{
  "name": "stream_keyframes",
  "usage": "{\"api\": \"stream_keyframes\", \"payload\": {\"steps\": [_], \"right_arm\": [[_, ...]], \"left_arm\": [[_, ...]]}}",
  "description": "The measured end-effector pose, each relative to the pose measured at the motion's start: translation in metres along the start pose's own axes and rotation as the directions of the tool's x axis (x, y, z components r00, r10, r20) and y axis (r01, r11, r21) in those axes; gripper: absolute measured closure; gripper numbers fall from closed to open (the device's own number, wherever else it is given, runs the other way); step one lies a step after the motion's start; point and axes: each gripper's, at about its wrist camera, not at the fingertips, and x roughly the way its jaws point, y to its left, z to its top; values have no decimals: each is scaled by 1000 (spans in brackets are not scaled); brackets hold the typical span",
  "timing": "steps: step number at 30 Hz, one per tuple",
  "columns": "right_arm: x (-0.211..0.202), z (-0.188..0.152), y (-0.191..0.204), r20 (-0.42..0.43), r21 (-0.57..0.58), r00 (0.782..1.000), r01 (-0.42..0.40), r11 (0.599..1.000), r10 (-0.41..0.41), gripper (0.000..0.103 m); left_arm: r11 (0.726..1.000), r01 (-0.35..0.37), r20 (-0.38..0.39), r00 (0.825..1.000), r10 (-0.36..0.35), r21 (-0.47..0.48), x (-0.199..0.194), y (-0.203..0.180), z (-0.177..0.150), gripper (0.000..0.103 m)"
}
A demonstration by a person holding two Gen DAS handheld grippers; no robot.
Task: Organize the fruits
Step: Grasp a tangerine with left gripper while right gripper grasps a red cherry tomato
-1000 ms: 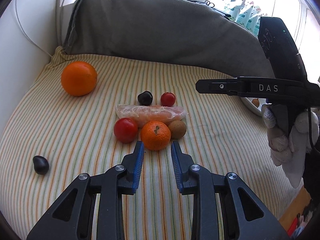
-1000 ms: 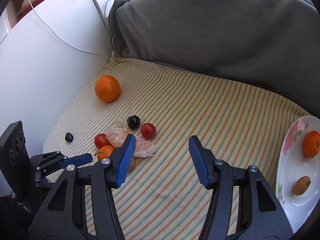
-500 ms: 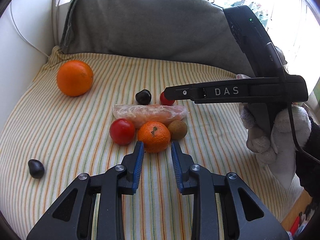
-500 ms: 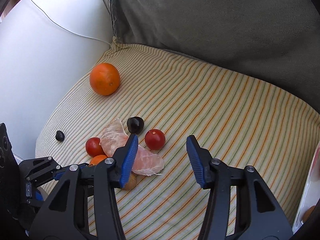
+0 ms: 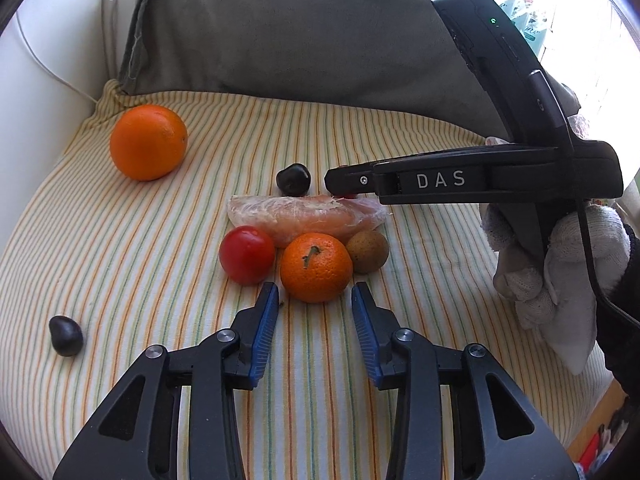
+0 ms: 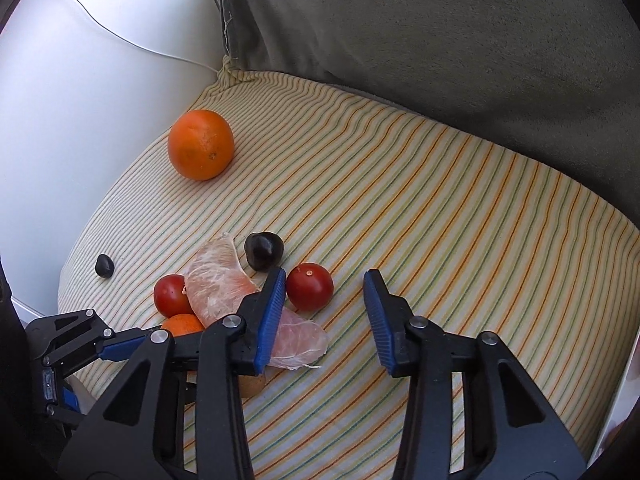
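The left tongs (image 5: pixel 315 309), opening, stand empty just short of the mandarin (image 5: pixel 316 267). The right tongs (image 6: pixel 325 295), closing, flank the red tomato (image 6: pixel 309 286) without apparent contact, their arm nearly hiding it from the left view.

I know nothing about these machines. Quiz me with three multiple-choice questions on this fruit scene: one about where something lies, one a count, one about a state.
1. Where does the large round orange lie?
A. apart, near the white wall
B. against the peeled citrus segment
C. inside a claw

2. How many red cherry tomatoes show in the right wrist view?
A. one
B. two
C. four

3. What is between the left claw pads?
A. nothing
B. a dark plum
C. a tomato

Answers: 1 A, it sits alone on the striped cloth. 2 B, one beside the segment, one before the closing right claw. 3 A, the small stemmed mandarin lies just beyond its opening pads.
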Motion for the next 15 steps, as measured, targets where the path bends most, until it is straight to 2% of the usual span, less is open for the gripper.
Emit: {"api": "stream_keyframes", "payload": {"steps": [6, 11, 15], "right_arm": [[4, 1, 3, -2, -21, 1000, 14, 1000, -14, 66], [5, 1, 4, -6, -28, 1000, 15, 1000, -15, 77], [6, 1, 5, -7, -30, 1000, 19, 999, -19, 77]], "left_arm": [[1000, 3, 0, 1000, -3, -11, 4, 2, 3, 67], [1000, 14, 0, 1000, -14, -11, 6, 0, 6, 71], [999, 31, 8, 1000, -30, -26, 6, 4, 7, 72]]}}
